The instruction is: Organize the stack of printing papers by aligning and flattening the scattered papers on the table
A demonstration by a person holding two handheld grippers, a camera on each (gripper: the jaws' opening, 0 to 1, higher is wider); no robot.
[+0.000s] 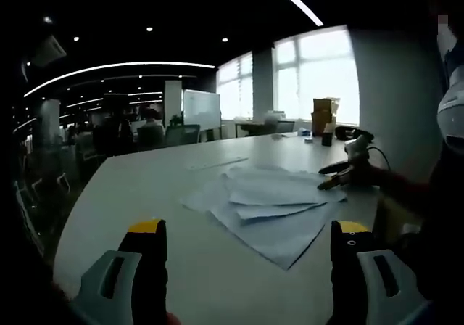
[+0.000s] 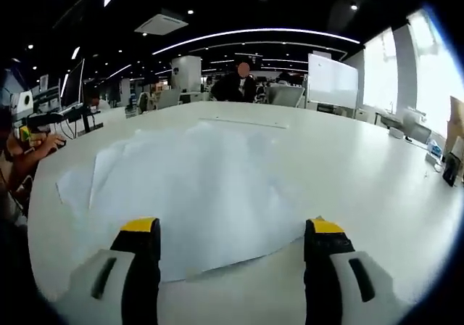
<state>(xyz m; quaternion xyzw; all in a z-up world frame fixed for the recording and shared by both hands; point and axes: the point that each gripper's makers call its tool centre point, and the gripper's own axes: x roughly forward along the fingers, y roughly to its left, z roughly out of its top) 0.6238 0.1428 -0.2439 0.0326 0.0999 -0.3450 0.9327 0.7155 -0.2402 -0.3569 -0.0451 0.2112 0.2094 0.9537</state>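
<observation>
Left gripper (image 1: 246, 249): jaws parted wide, gripping nothing, hovering short of scattered papers (image 1: 272, 202) fanned loosely across pale surface (image 1: 145, 187). Right gripper (image 2: 232, 249): jaws likewise spread and empty, papers' near edge lying between and just ahead of yellow tips.

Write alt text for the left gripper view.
Scattered white papers lie fanned out and overlapping on a large white table. The left gripper hovers before them, jaws wide apart and holding nothing, while the right gripper reaches in at the papers' far right edge. Behind is a dim office with bright windows.
</observation>
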